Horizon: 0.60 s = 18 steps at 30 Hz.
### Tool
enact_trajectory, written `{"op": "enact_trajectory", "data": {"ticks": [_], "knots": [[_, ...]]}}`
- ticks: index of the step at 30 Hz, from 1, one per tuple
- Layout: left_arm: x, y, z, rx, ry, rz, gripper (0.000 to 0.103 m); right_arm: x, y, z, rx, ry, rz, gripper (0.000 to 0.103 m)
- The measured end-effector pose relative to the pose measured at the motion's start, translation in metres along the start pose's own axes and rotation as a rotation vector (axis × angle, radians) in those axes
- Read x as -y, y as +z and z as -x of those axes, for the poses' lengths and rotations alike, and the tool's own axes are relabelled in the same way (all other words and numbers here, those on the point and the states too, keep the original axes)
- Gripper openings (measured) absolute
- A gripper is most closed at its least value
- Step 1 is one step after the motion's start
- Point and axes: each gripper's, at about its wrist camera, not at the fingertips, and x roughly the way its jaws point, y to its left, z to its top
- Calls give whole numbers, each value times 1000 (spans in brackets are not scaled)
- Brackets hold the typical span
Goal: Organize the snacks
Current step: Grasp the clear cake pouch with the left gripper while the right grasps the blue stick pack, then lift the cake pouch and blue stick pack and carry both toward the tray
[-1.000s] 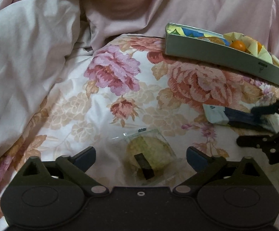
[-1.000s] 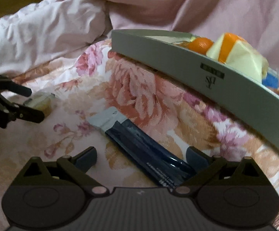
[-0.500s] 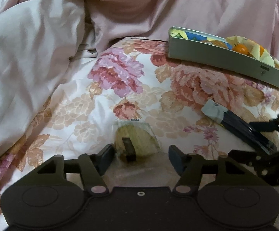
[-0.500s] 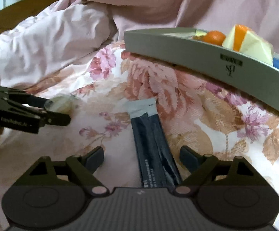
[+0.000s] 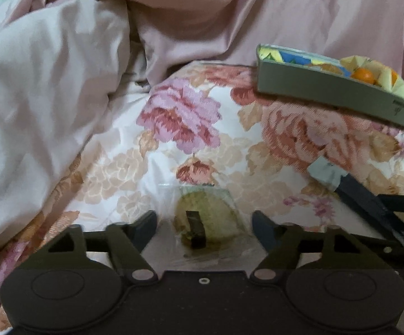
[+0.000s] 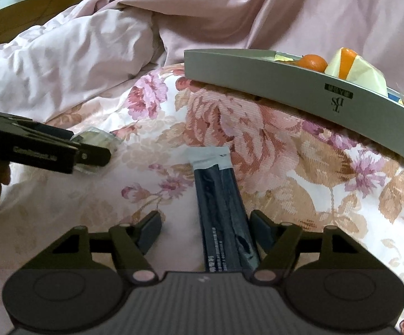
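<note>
- The left gripper (image 5: 204, 223) straddles a round pale-green pastry in a clear plastic wrapper (image 5: 206, 223) that lies on the floral bedspread (image 5: 179, 122). Its jaws are about half open and opening slightly; the pads stand just clear of the wrapper on both sides, so nothing is held.
- The right gripper (image 6: 205, 227) straddles the near end of a long dark-blue stick packet with a grey sealed tip (image 6: 221, 209). Its jaws are closing: the right pad is at the packet's edge, the left pad is well apart from it.
- The packet's long axis runs straight away from the fingers, towards the grey shallow tray of snacks (image 6: 257, 75), so the pads close across its narrow width.
- The tray sits beyond and to the right of both snacks; the right hand is nearer it.
</note>
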Motion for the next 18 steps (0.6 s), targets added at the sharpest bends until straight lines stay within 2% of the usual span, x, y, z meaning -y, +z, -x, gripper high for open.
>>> {"op": "enact_trajectory", "data": {"ticks": [3,5,10,12,18], "knots": [[0,0,-1,5,-7,4,55,-5,0,-2,2,-22,-7,75],[2,-1,1,14,-2,-4,54,-9,-1,-2,5,-38,-13,72],[6,-5,9,13,-28,5,52,-17,-4,3,17,-71,-24,53],[11,-9,17,10,-49,1,51,-22,-5,6,16,-83,-26,41],[36,-26,42,-32,-144,-15,51,-27,-11,18,-17,-90,-79,38]]}}
